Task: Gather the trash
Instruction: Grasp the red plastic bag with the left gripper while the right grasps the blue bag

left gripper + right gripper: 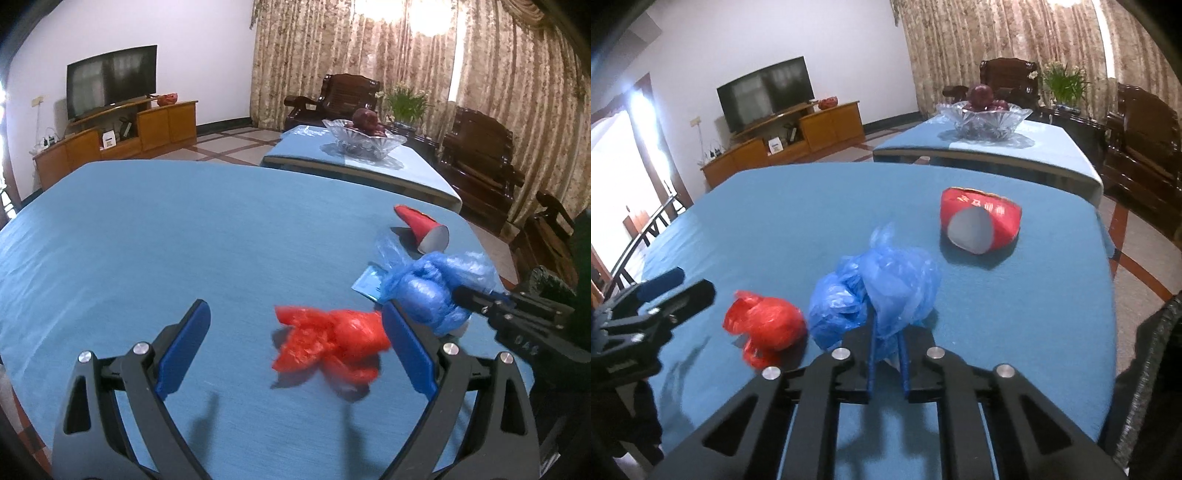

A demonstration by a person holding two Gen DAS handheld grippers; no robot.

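Your right hand-held gripper (886, 332) is pressed together on the crumpled blue plastic bag (875, 295), pinching its near side between the blue pads (870, 354); the bag sits on the blue-covered worktop (812, 206). Your left hand-held gripper (295, 354) is spread wide, with the crumpled red plastic bag (328, 339) lying on the cloth between its fingers, close against the right pad (406, 350) and clear of the left one. The two bags lie just beside each other. Past the blue bag a red paper cup (979, 221) lies tipped on its side, its open mouth facing you. A flat blue wrapper (369, 282) peeks out from beside the blue bag
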